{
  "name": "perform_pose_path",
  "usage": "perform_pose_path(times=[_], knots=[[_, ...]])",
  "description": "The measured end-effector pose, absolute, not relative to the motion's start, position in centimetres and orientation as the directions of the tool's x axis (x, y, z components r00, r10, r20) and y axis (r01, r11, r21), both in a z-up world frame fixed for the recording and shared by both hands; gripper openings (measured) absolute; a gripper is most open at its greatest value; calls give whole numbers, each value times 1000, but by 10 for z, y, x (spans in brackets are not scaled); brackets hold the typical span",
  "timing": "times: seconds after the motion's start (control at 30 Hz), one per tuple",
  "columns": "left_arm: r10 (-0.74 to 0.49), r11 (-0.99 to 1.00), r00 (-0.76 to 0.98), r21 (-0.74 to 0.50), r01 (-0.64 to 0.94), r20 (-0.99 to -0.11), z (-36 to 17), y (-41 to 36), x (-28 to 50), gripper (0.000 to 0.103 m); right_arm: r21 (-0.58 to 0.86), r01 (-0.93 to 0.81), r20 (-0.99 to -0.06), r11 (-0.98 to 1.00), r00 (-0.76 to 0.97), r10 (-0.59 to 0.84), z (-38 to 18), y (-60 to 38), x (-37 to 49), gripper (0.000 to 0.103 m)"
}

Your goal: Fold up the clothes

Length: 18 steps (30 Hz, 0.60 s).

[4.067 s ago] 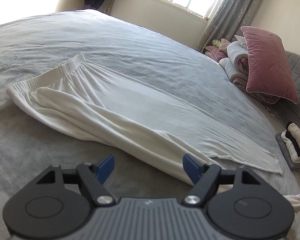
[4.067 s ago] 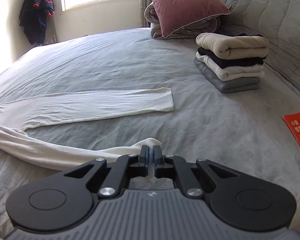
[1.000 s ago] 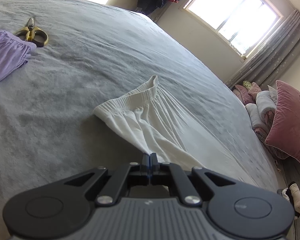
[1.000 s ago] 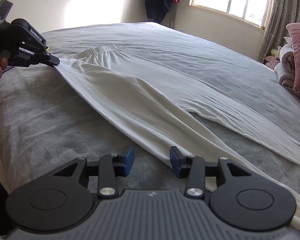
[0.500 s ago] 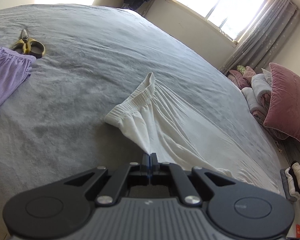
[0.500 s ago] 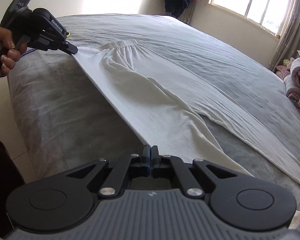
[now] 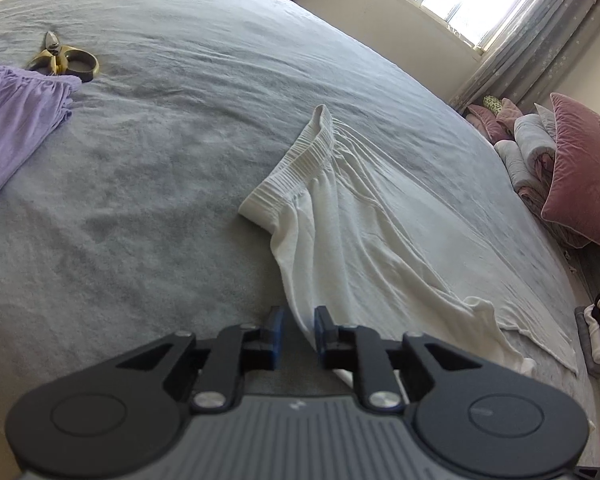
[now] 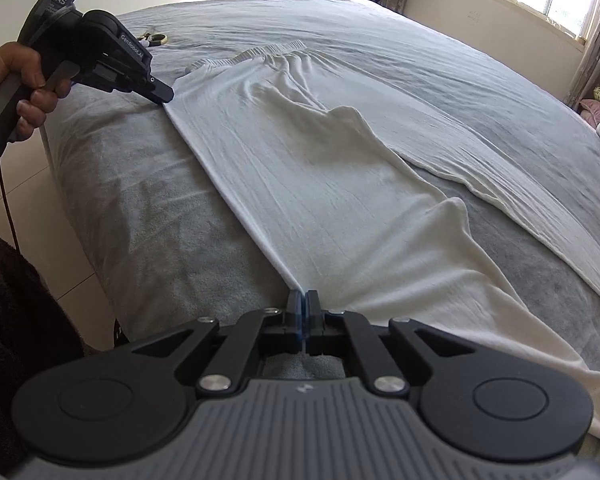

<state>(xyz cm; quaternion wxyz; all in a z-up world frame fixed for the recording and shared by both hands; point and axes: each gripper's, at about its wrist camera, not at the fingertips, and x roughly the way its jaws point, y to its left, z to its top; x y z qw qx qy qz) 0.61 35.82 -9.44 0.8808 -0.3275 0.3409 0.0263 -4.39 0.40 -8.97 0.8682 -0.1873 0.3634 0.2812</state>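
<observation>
From my left wrist view, the left gripper (image 7: 296, 332) stands with its jaws parted around the edge of the white trousers (image 7: 352, 240), and I cannot tell whether either blue pad touches the cloth. My right gripper (image 8: 302, 307) is clamped on the thin folded side edge of the trousers directly ahead of it, though the pinched portion is hidden between the pads. The soft, wrinkled knit with a ribbed elastic waistband (image 7: 296, 168) lies ahead of both grippers on the grey bed (image 7: 180, 140), its far leg end cut off.
</observation>
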Motion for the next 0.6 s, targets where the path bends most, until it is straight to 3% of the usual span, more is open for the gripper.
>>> perform_pose_path(times=[0.03,0.1,0.3,0.37,0.43,0.6], knots=[[-182,775,768,-571,-272,-613,-96,360,7,53,-123,-624,-732,772,582,354,-89,4,-45,12],[-193,755,773,-594,-276,-604,-98,364,8,59,-124,-625,-723,771,588,361,-87,6,-45,13],[-176,616,814,-707,-347,-553,-115,376,22,56,-85,-649,-702,756,577,417,-85,22,-36,13],[-157,568,828,-735,-371,-539,-120,378,25,51,-66,-669,-695,740,563,447,-85,32,-31,13],[-132,532,834,-748,-397,-536,-125,379,29,32,-50,-690,-685,722,550,477,-85,43,-26,13],[-84,518,834,-739,-432,-546,-130,374,31,12,-62,-714,-675,698,545,498,-93,73,-15,16]])
